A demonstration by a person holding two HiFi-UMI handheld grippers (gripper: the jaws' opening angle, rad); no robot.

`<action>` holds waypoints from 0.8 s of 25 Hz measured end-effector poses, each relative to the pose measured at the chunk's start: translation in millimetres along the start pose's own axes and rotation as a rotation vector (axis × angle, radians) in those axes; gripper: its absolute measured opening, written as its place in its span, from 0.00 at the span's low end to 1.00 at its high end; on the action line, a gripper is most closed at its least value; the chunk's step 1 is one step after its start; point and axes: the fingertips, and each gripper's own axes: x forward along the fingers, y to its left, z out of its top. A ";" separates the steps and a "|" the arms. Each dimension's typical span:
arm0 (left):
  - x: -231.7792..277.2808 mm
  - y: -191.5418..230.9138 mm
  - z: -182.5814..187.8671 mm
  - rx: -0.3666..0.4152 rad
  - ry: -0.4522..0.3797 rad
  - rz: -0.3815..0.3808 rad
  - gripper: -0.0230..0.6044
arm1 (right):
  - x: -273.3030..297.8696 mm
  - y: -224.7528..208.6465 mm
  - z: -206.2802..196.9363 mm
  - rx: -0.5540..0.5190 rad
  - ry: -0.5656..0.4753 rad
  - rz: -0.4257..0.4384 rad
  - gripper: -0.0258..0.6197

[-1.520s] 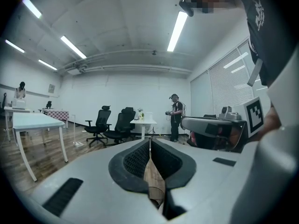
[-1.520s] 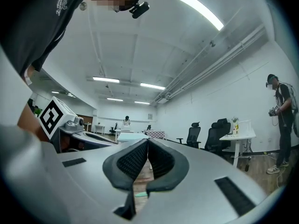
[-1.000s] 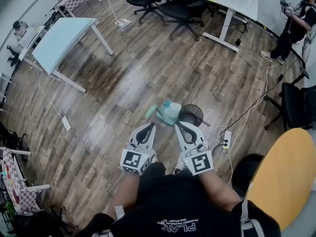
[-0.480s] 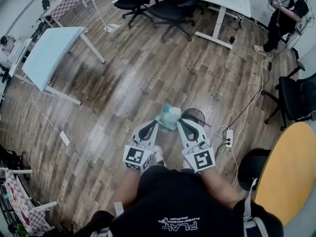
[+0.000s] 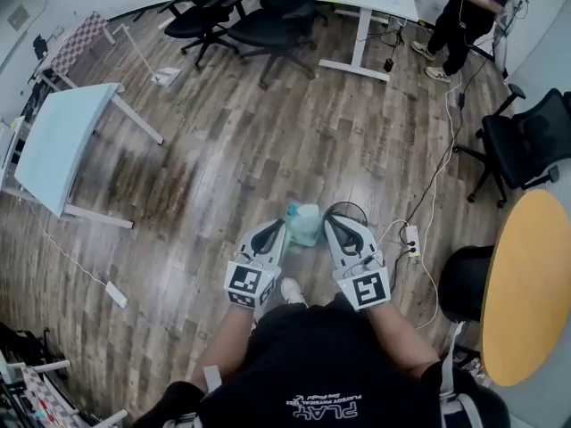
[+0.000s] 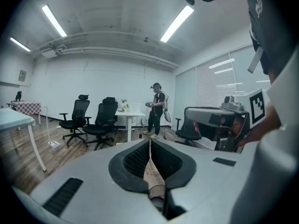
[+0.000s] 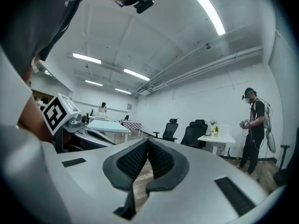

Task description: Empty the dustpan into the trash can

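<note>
1. Left gripper. You hold the left gripper (image 5: 278, 229) at lower centre of the head view, its tip towards the top of the frame. In the left gripper view the two black ribbed pads (image 6: 135, 160) meet along a thin line at the tip. The jaws are pressed together, and nothing is pinched. Only brown floor boards show through the slot behind the tip.

2. Right gripper. You hold the right gripper (image 5: 328, 221) just to the right of the left one, and its tip points the same way. In the right gripper view its pads (image 7: 128, 161) also meet at the tip. The jaws are pressed together and hold nothing.

3. Dustpan. The pale green dustpan (image 5: 304, 225) lies on the wooden floor (image 5: 268, 150), at centre frame in the head view. It shows between the two gripper tips. Neither gripper view shows it between the jaws.

4. Trash can. The round black trash can (image 5: 350, 210) stands immediately right of the dustpan. Whether the two touch cannot be told.

5. Surroundings. A white power strip (image 5: 411, 239) lies on the floor right of the trash can. A light blue table (image 5: 53, 145) stands at the left edge. Black office chairs (image 5: 268, 20) stand at top centre. Another person (image 5: 464, 12) stands at upper right. A round yellow table (image 5: 526, 283) fills the right edge.
</note>
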 end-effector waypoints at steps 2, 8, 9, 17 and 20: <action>6.4 3.6 -2.2 0.007 0.010 -0.023 0.08 | 2.0 -6.1 -5.9 -0.060 0.018 -0.005 0.08; 26.2 8.9 -2.8 -0.003 0.028 -0.032 0.08 | 7.8 -24.7 -13.0 0.001 0.030 -0.018 0.08; 29.4 7.9 -4.7 -0.007 0.031 -0.031 0.08 | 7.9 -25.2 -15.4 0.008 0.032 -0.019 0.08; 47.1 8.3 -26.0 -0.043 0.083 -0.015 0.08 | 9.5 -22.0 -40.6 0.121 0.083 -0.028 0.08; 55.2 5.8 -41.5 -0.051 0.111 -0.024 0.08 | 4.6 -18.5 -65.2 0.147 0.121 -0.032 0.08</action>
